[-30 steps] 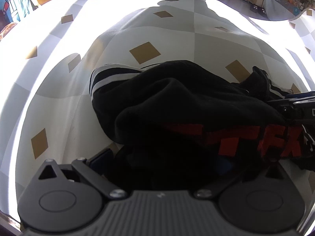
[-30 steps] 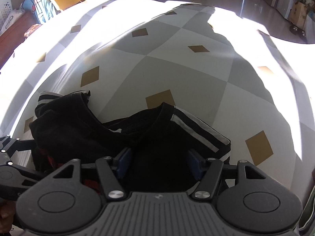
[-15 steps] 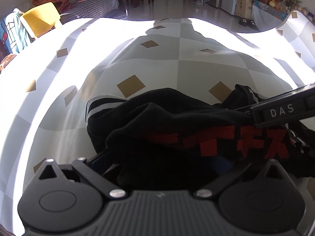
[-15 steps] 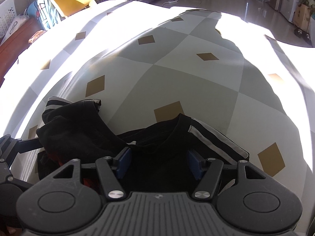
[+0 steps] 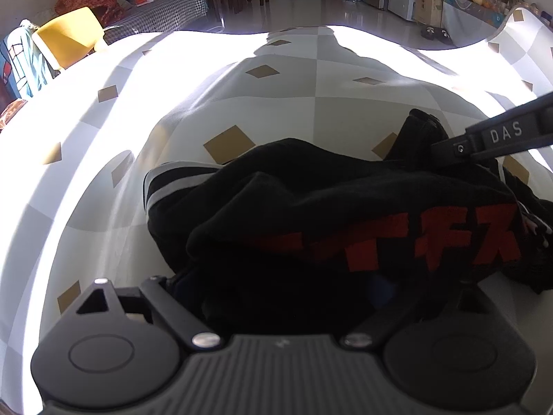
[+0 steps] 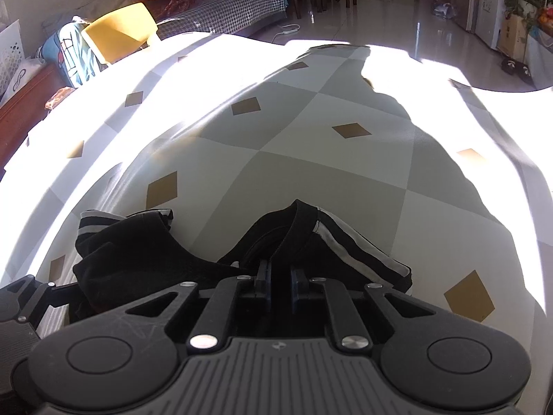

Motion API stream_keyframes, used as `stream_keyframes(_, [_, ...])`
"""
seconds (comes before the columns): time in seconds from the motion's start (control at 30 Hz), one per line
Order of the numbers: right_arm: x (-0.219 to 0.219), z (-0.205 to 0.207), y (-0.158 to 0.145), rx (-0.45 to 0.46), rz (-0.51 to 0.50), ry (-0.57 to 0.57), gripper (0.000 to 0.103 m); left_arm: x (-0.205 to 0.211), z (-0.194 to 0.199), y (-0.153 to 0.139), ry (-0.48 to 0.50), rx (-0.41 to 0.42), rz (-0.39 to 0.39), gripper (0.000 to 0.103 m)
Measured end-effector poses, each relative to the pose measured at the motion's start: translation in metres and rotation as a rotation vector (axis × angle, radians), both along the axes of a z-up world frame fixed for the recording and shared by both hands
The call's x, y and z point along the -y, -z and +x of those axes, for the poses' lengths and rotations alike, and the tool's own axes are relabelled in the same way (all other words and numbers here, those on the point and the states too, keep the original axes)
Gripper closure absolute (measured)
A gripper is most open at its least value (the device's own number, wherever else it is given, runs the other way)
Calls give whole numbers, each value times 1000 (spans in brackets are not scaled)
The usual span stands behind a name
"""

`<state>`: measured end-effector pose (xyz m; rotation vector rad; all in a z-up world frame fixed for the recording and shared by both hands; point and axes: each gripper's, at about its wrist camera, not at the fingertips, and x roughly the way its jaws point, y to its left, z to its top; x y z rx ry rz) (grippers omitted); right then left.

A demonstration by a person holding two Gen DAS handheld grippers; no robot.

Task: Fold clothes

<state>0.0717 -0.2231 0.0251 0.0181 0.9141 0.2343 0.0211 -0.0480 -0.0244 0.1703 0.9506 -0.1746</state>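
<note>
A black garment (image 5: pixel 345 200) with red lettering and white-striped cuffs lies bunched on the checked tablecloth (image 5: pixel 311 86). My left gripper (image 5: pixel 280 283) straddles the bunch from the near side. Its jaws are wide and closing, with cloth between them that covers the fingertips. My right gripper (image 6: pixel 280 276) is closing too; its blue pads stand almost together and pinch a fold of the black garment (image 6: pixel 138 259) beside a striped cuff (image 6: pixel 356 256). In the left wrist view one of its fingers (image 5: pixel 484 138), marked DAS, reaches in from the right onto the cloth.
The tablecloth (image 6: pixel 311 173) stretches far ahead, in bright sun at its edges. Beyond the far left edge stand a yellow chair (image 5: pixel 69 38) and a sofa with a houndstooth cover (image 6: pixel 224 10). A shiny floor, a fridge and plants lie further back.
The right gripper's jaws have come together on a fold of the garment, which has bunched up. Both cameras have tilted up, showing more of the room. The left jaws narrowed slightly.
</note>
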Motion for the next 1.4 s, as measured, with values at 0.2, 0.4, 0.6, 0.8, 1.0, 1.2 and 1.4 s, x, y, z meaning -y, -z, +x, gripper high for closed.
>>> stream_keyframes(0.2, [10,5,-24,112,26,76,93,-7,4,3,-27,-47,-36,9])
stream_keyframes(0.4, [21,10,-37,185,24,188,93,-12,5,6,-38,-68,-55,8])
stream_keyframes(0.6, [31,21,-36,214,-48,328,93,-14,5,6,-35,-84,-48,7])
stream_keyframes(0.8, [34,24,-32,206,-72,350,84,-16,6,5,-30,-114,-45,6])
stream_keyframes(1.0, [38,17,-42,192,-17,341,64,-21,7,-3,-70,-130,-73,6])
stream_keyframes(1.2, [32,6,-40,141,-12,271,62,-14,7,-14,-71,-92,-55,5])
stream_keyframes(1.4, [30,-7,-36,85,-20,215,59,-8,13,-21,-67,-76,-70,0])
